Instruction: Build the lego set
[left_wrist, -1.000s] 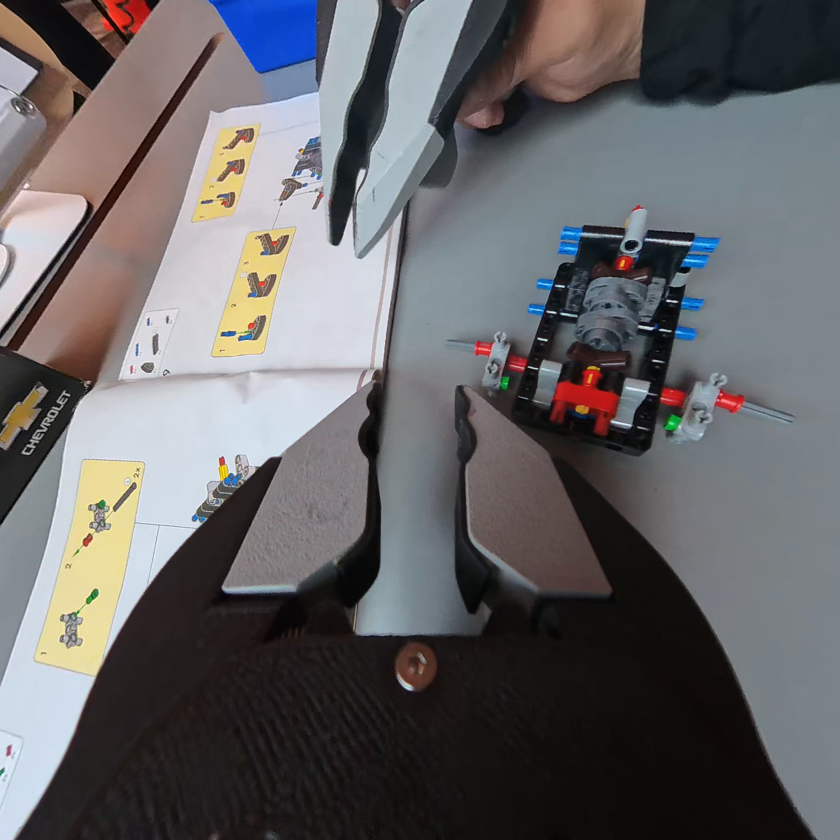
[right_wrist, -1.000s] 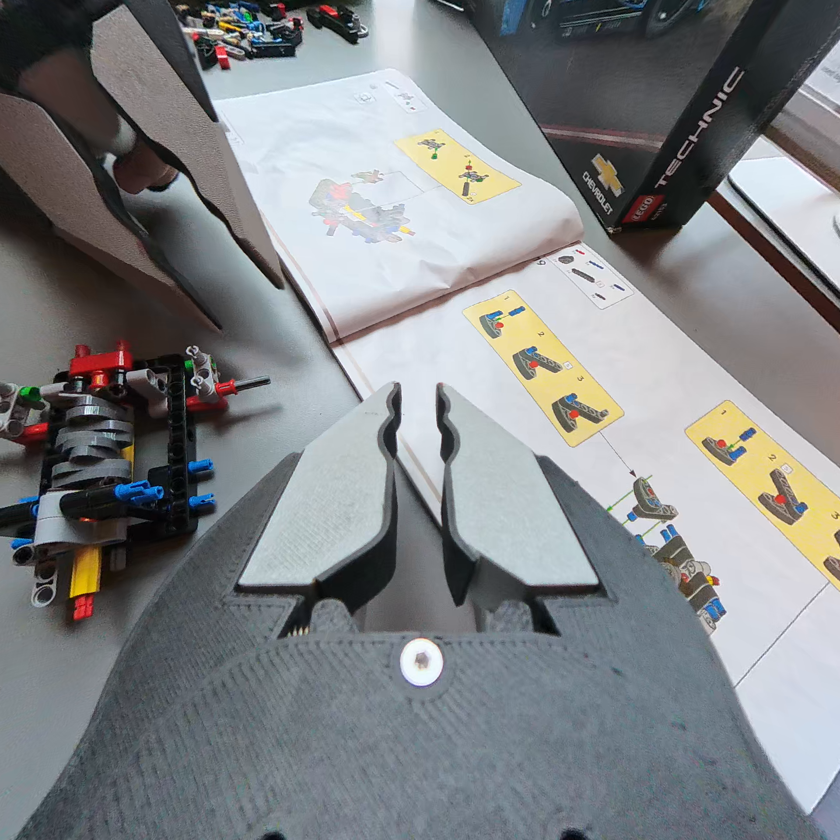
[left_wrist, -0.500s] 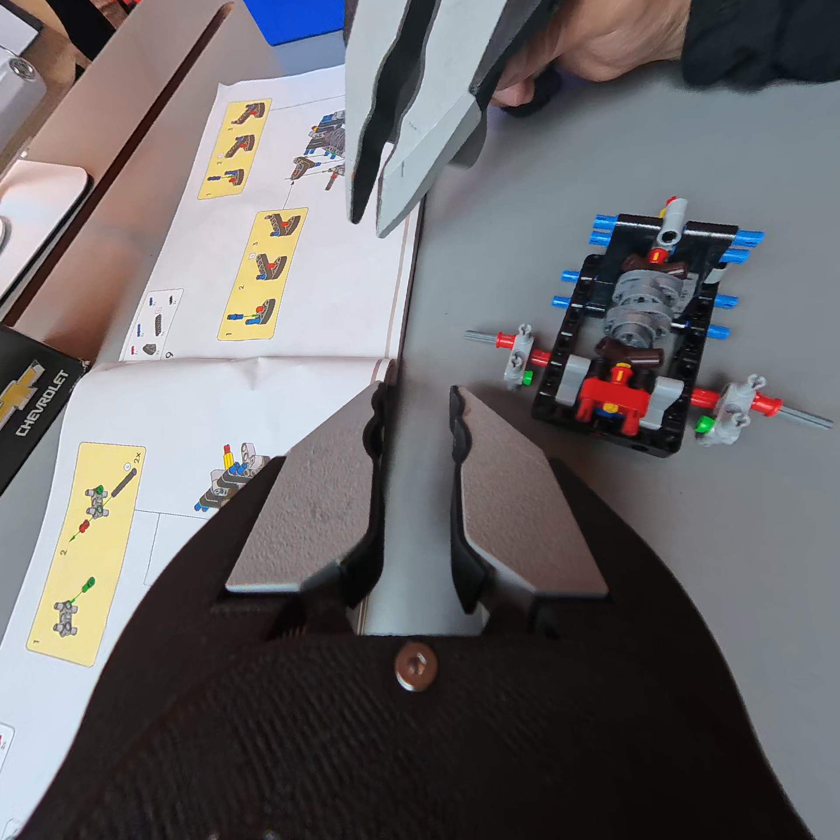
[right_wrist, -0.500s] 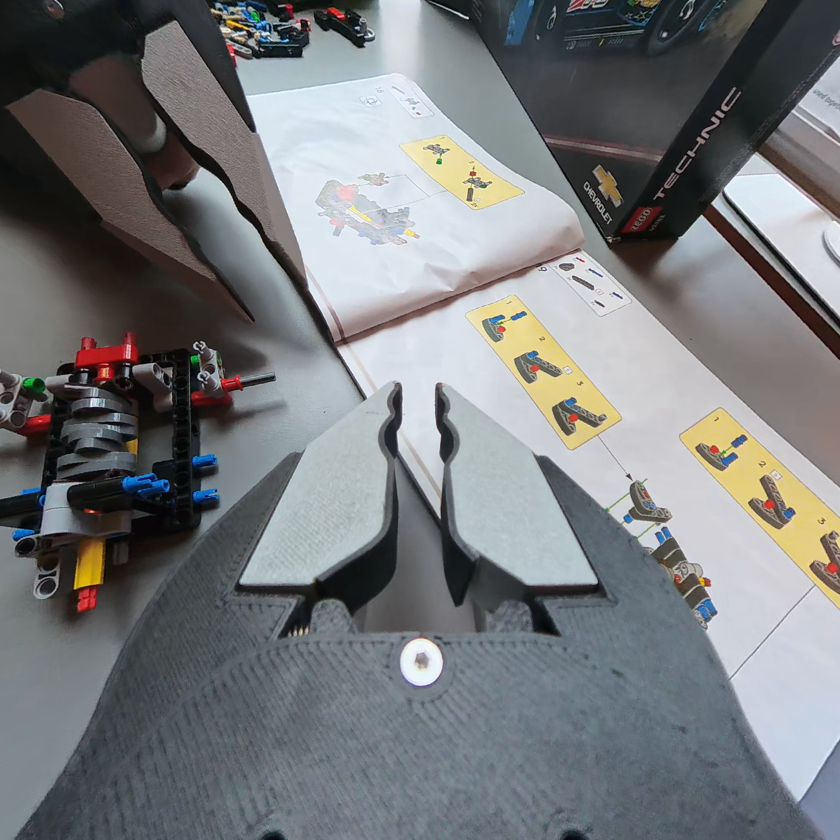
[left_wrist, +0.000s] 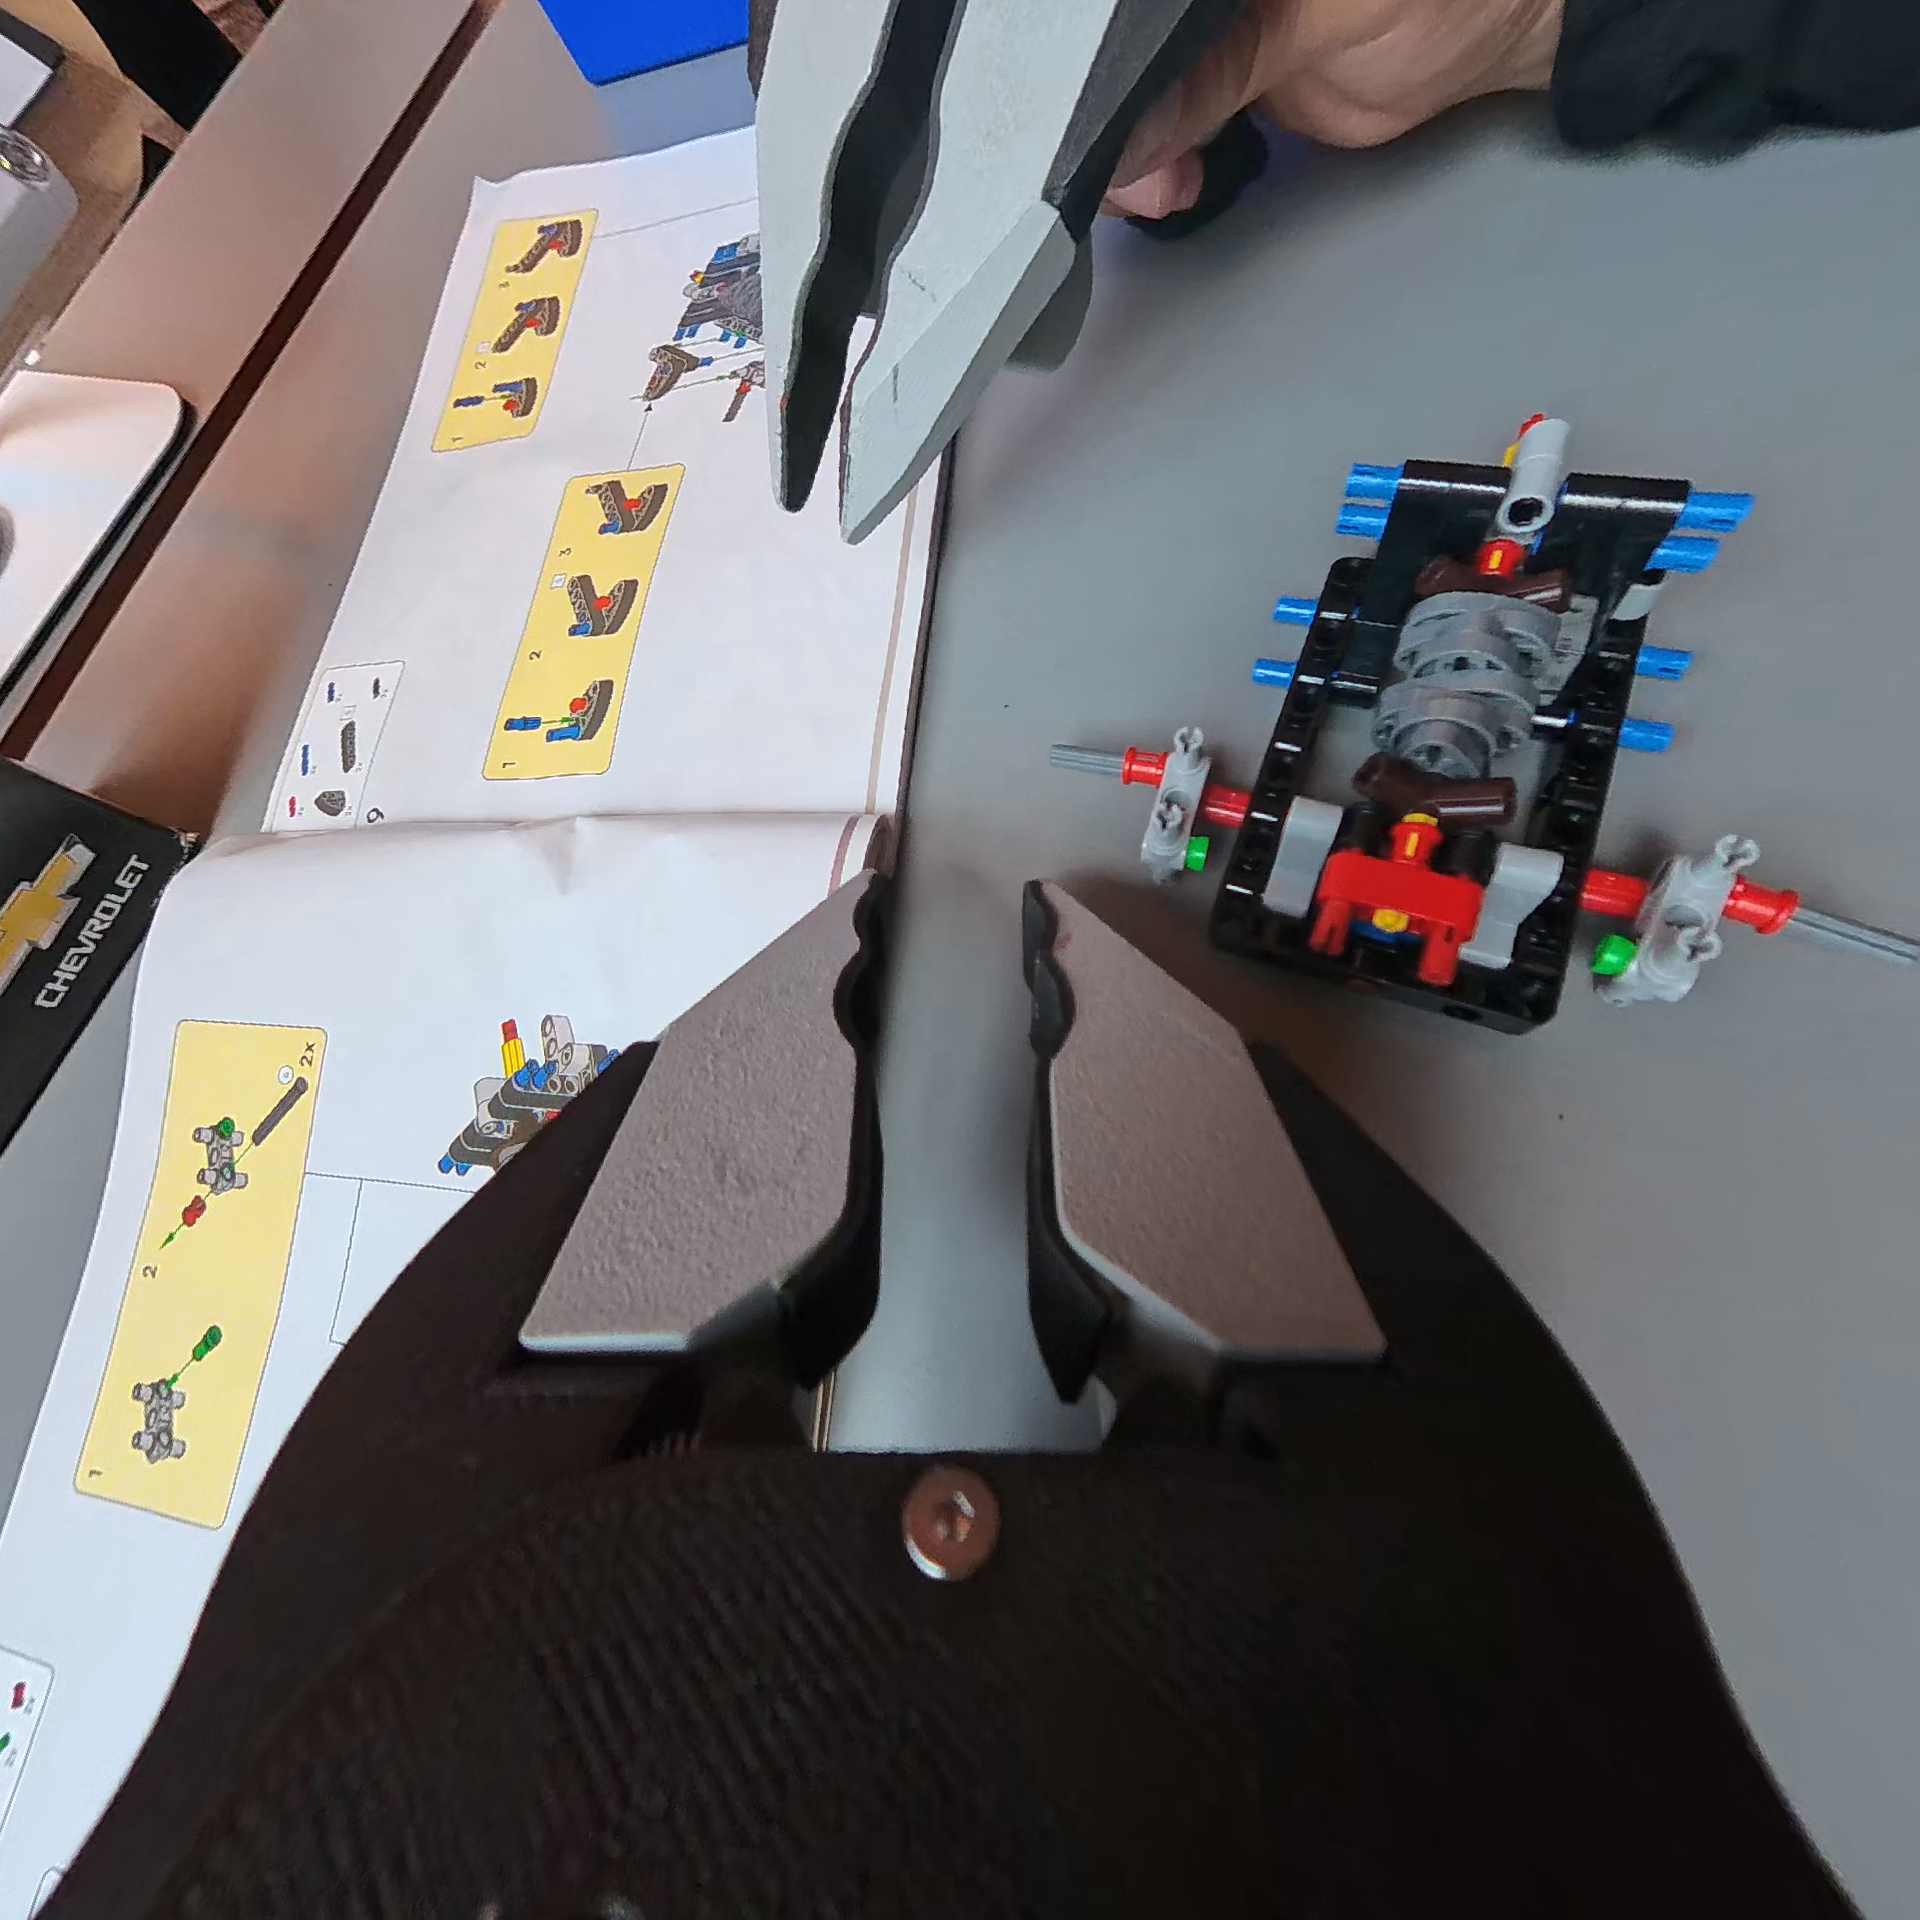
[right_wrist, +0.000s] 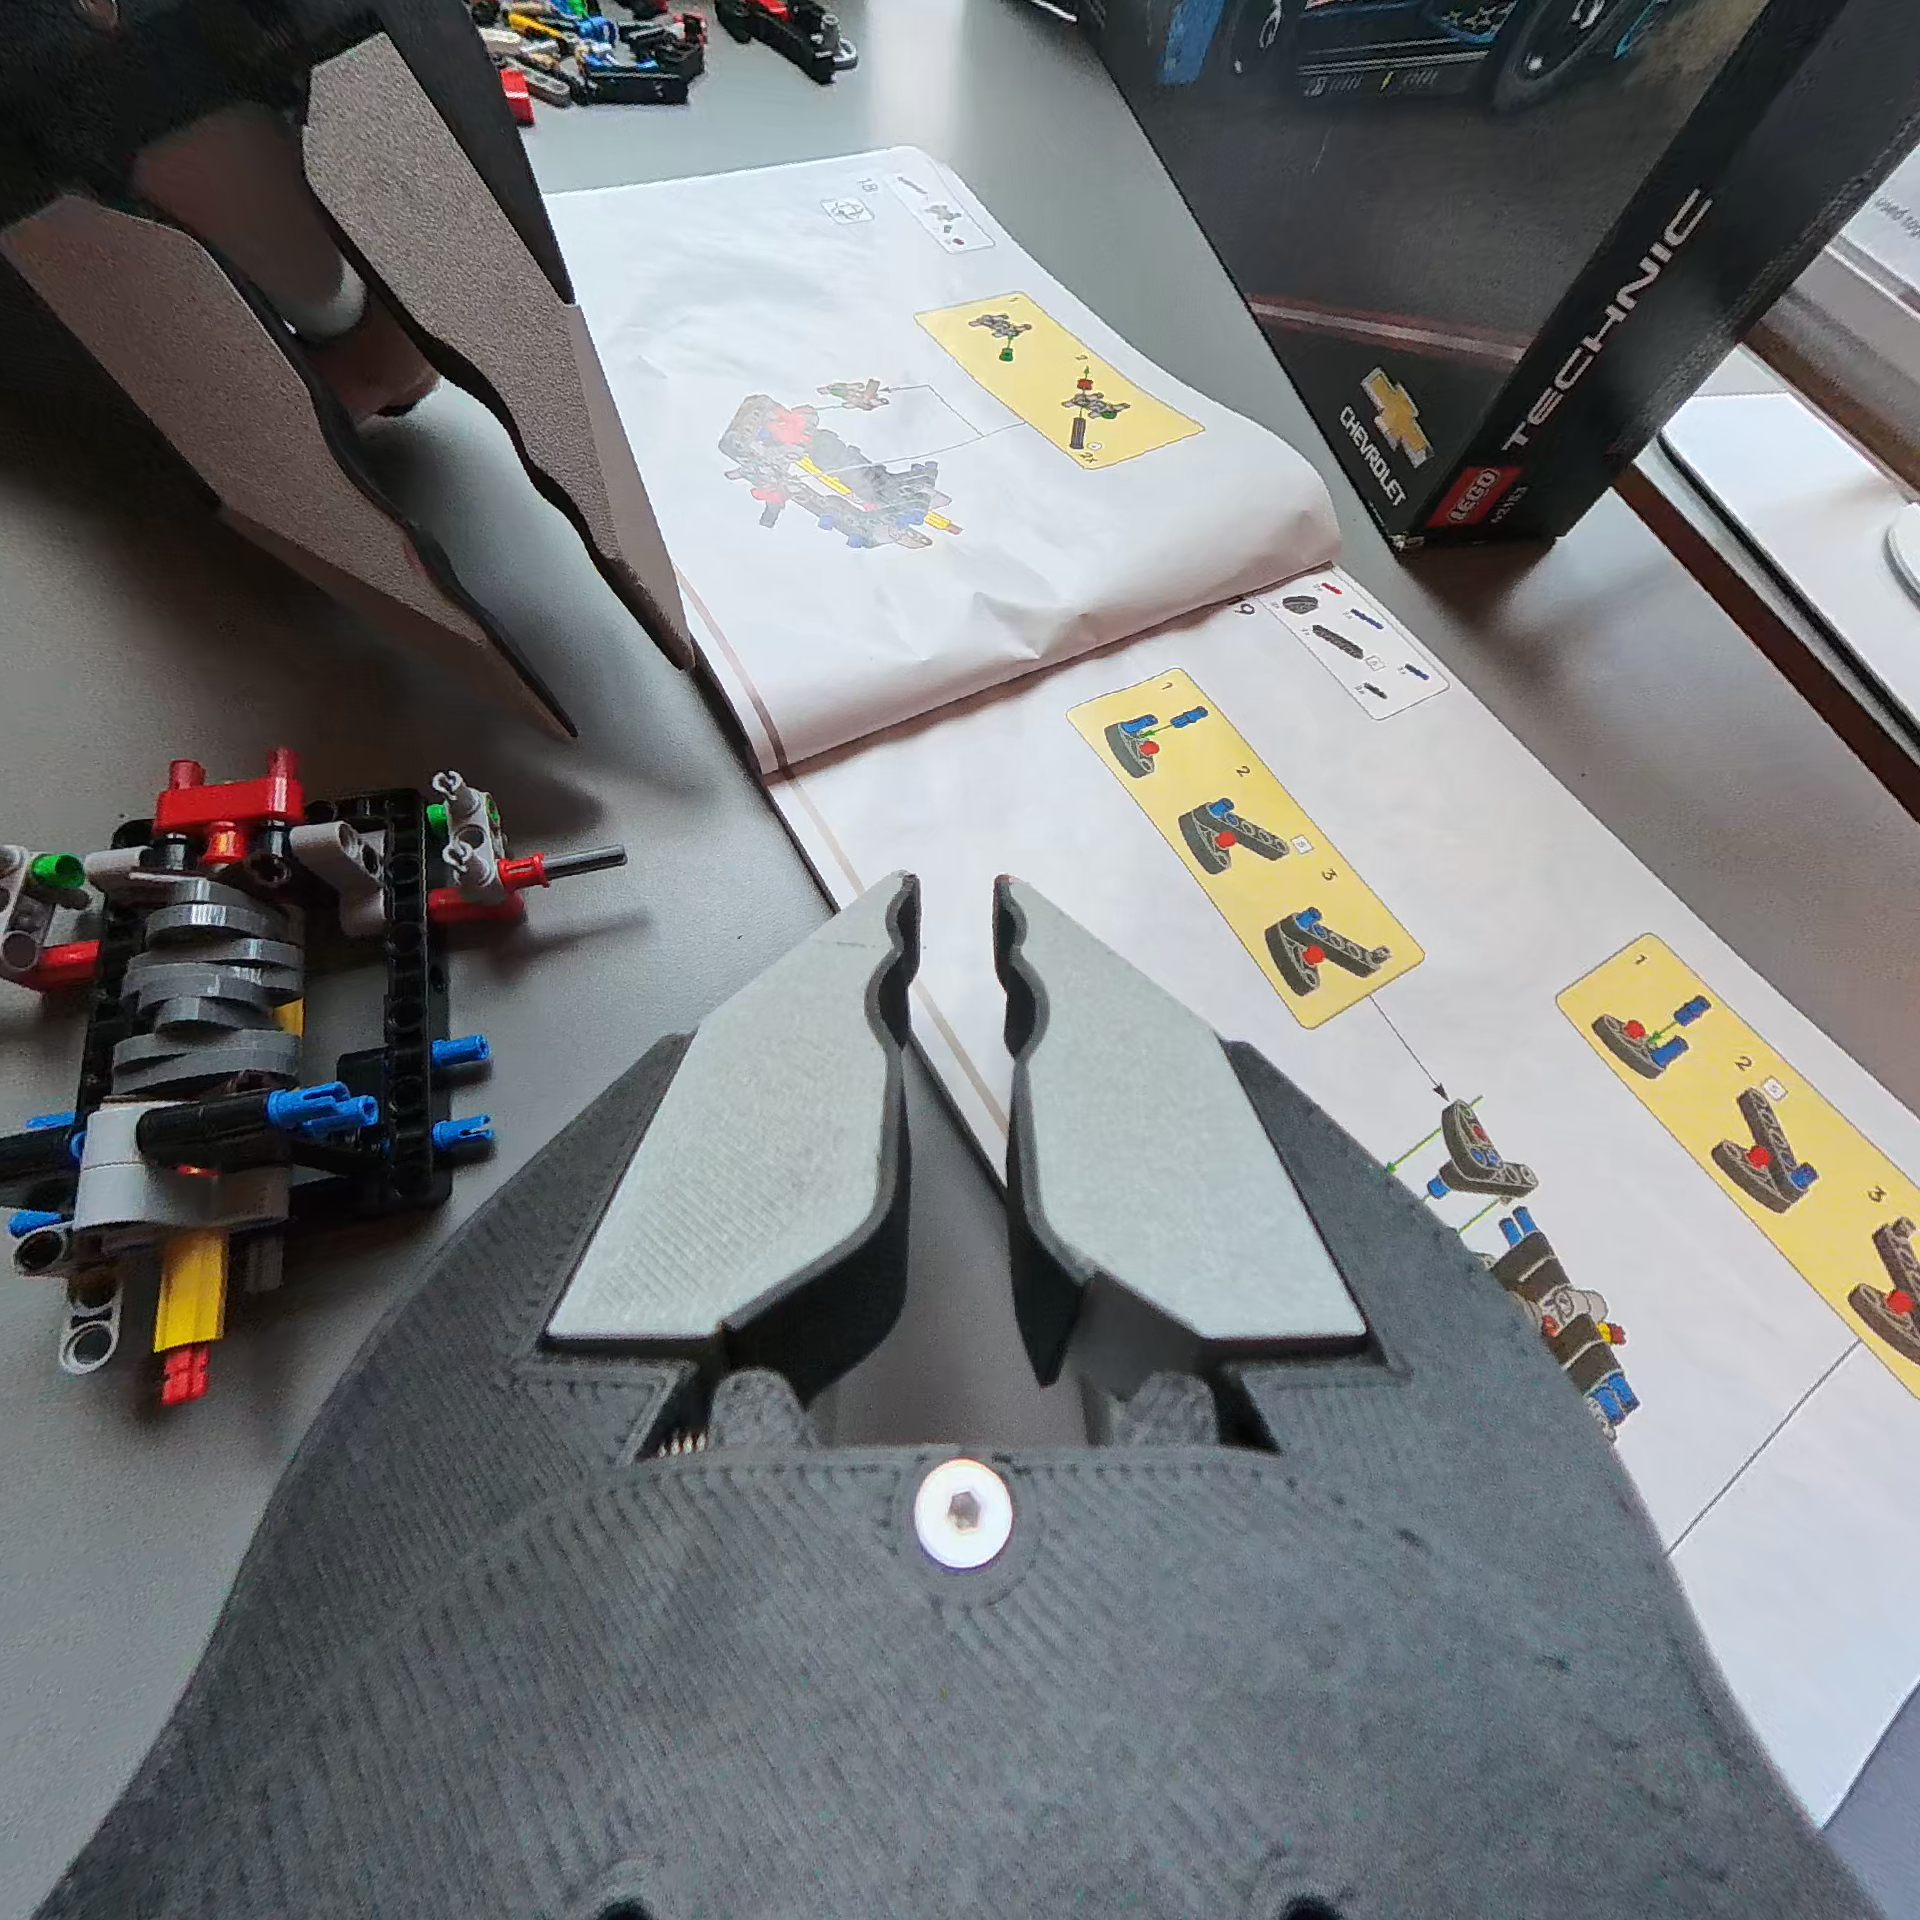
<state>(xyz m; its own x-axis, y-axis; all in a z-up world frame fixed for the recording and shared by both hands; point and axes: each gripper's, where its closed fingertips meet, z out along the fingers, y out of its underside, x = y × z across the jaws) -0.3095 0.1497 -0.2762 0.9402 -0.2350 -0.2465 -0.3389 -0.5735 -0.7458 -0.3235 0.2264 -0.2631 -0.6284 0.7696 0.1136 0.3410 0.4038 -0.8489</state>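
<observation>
Both grippers, left (left_wrist: 951, 914) and right (right_wrist: 956, 899), are slightly parted and hold nothing. Your half-built chassis (left_wrist: 1455, 748) lies on the grey table (left_wrist: 1558, 1351), just beside the instruction booklet (right_wrist: 1039, 520). Careless reaching could knock its thin axles loose.

A plain grey table (left_wrist: 1351, 1351) carries everything. In the left wrist view, an open instruction booklet (left_wrist: 665, 665) lies flat on it across the left half of the frame, its right edge running down the middle. To the right, at centre right, sits the partly built lego chassis (left_wrist: 1455, 748), a black frame with grey, red and blue parts, just beside the booklet but apart from it. A black set box (right_wrist: 1507, 260) stands on the table at the upper right of the right wrist view, near the booklet's far page. At the top left of that view lies a scatter of what seem to be loose lego pieces (right_wrist: 623, 52).
</observation>
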